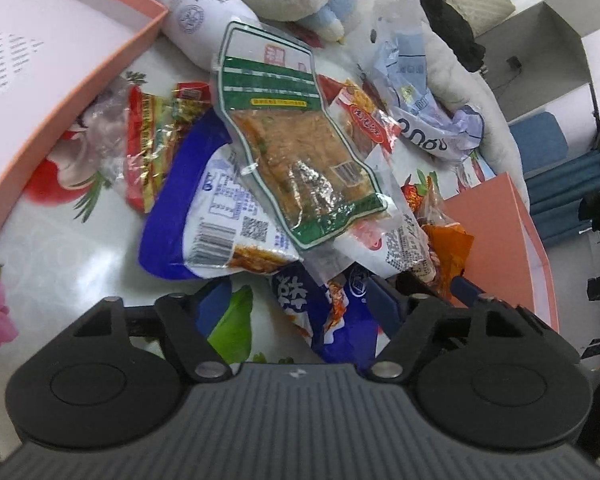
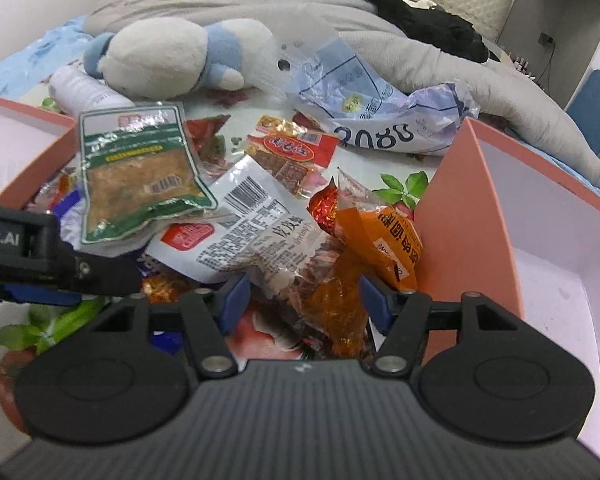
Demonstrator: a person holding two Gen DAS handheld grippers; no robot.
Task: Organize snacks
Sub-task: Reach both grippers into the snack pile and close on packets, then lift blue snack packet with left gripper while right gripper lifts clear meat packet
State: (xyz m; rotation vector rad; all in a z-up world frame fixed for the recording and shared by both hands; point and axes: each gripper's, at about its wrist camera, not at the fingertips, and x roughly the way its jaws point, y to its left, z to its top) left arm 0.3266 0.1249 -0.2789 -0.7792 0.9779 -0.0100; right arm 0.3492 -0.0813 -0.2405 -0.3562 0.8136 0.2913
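A heap of snack packets lies on the flower-printed plastic-covered tabletop (image 1: 60,240), between two salmon-pink cardboard boxes with pale lining: one at the left (image 1: 80,76) and one at the right (image 2: 460,208). On top of the heap rests a green-bordered clear pouch of brown dried snack (image 1: 292,140), over a white and blue packet with a barcode (image 1: 220,216).

The left gripper (image 1: 300,300) is held low over the near edge of the heap, its blue-padded jaws apart with a blue and white crinkled snack wrapper (image 1: 340,320) lying between them; the pads do not appear to press on it. The right gripper (image 2: 304,300) is likewise apart, straddling an orange translucent snack packet (image 2: 340,300) just beside the right box; no firm contact is visible.

The step in hand is judged to be the picking of one packet by each gripper. It would be done well if a single packet were pinched near a flat sealed edge, not across its puffed middle, so that the foil is not crushed and neighbours are not dragged along. The overlapping silver-white shrimp packet with printed text (image 2: 252,240) should be kept clear of the right pads. A lift straight up before travel to a box is advised, since the slippery wrappers may slide on one another.
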